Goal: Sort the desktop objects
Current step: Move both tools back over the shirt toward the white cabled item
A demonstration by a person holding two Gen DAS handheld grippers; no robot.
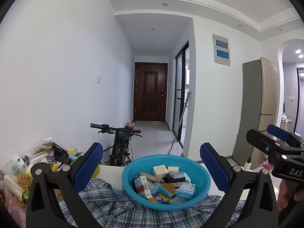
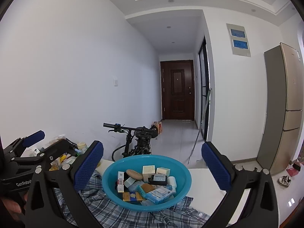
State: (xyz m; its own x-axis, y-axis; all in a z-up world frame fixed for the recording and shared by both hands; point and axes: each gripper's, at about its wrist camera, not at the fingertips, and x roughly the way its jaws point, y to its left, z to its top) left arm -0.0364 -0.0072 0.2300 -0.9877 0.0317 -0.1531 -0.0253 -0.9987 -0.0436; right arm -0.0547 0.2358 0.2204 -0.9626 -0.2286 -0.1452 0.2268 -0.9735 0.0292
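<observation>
A blue plastic basin [image 1: 131,186] [image 2: 112,191] stands on a plaid cloth [image 1: 117,209] [image 2: 117,216] on a white table. It holds several small boxes, tubes and packets, among them a white cube box [image 1: 160,170] [image 2: 148,171] and a light blue carton [image 2: 159,193]. My left gripper [image 1: 152,168] is open, its blue pads wide apart on either side of the basin, above the near table. My right gripper [image 2: 152,166] is open the same way. Each gripper also shows at the edge of the other's view. Nothing is held.
Snack bags, bottles and packets [image 1: 28,171] pile up at the table's left end. A black bicycle [image 1: 117,142] leans behind the table by the wall. A gold fridge [image 1: 262,104] stands at the right, and a hallway leads to a brown door [image 1: 150,93].
</observation>
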